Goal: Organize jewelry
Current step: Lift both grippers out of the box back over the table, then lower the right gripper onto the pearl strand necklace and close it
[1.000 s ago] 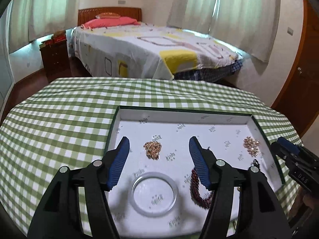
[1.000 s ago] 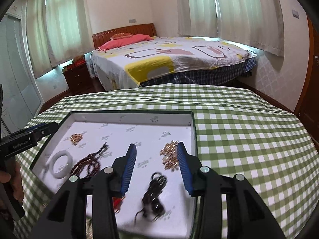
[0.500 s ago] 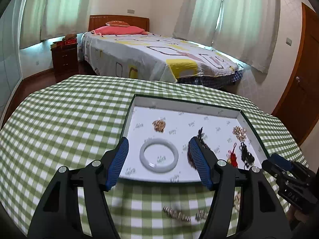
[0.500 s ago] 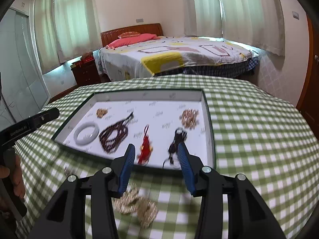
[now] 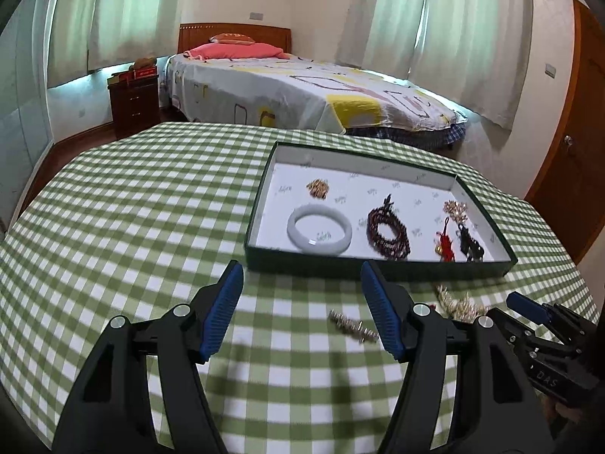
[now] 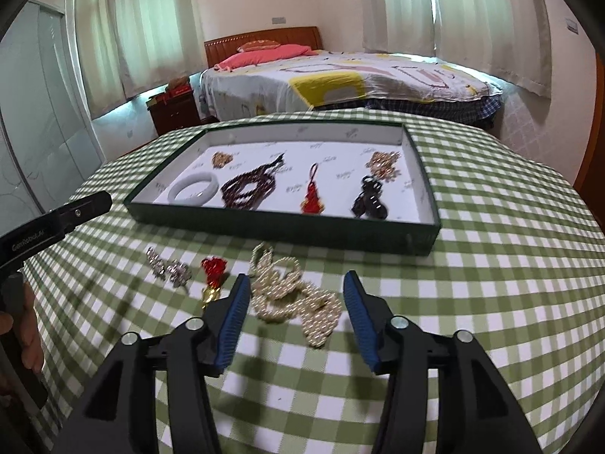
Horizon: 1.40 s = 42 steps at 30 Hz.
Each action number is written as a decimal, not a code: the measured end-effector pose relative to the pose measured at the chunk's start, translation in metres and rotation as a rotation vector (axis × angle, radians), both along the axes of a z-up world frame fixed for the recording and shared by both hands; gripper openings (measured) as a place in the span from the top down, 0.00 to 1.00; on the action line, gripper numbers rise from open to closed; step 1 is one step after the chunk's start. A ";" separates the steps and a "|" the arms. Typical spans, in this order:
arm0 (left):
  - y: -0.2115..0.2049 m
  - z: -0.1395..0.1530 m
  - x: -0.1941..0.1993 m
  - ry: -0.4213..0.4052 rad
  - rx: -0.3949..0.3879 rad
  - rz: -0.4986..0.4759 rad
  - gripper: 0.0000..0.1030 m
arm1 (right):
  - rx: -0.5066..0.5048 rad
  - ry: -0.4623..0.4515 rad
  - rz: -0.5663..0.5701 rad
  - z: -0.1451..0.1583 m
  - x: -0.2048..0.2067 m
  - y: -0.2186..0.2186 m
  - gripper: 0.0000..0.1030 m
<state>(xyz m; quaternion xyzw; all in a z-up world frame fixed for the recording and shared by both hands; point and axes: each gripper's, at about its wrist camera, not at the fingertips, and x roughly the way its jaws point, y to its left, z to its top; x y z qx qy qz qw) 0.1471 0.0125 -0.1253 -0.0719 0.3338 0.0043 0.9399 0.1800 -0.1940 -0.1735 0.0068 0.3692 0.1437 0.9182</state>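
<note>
- Table: green-check cloth; green tray with white floor sits at the far side.
- Left gripper: jaws apart, nothing between them; hovers over bare cloth in front of the tray's near left corner.
- In tray, left to right: small gold cluster at back; white bangle; dark red bead strand; red tassel charm; black piece; gold cluster behind it.
- Loose on cloth before the tray, left to right: silver chain; red charm with gold end; pearl necklace, heaped.
- Right gripper: jaws opening; necklace lies on the cloth between the fingers, pads clear of it, nothing gripped.
- A hand on the left gripper's handle shows at the left edge of the right wrist view.
</note>
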 end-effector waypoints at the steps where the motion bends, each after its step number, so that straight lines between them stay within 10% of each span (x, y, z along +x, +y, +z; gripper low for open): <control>1: 0.001 -0.001 -0.002 0.003 -0.001 0.003 0.39 | -0.004 0.003 0.003 -0.001 0.000 0.002 0.47; 15: 0.008 -0.016 -0.003 0.041 -0.016 0.017 0.39 | -0.076 0.085 0.009 -0.016 0.021 0.021 0.36; 25: -0.002 -0.021 -0.001 0.056 -0.011 -0.004 0.39 | -0.077 0.070 0.015 -0.017 0.016 0.010 0.89; 40: -0.010 -0.025 0.001 0.068 -0.007 -0.010 0.39 | -0.020 0.061 -0.011 -0.009 0.016 -0.009 0.89; 42: -0.011 -0.026 0.001 0.069 -0.006 -0.010 0.39 | -0.021 0.049 -0.002 -0.006 0.016 -0.004 0.75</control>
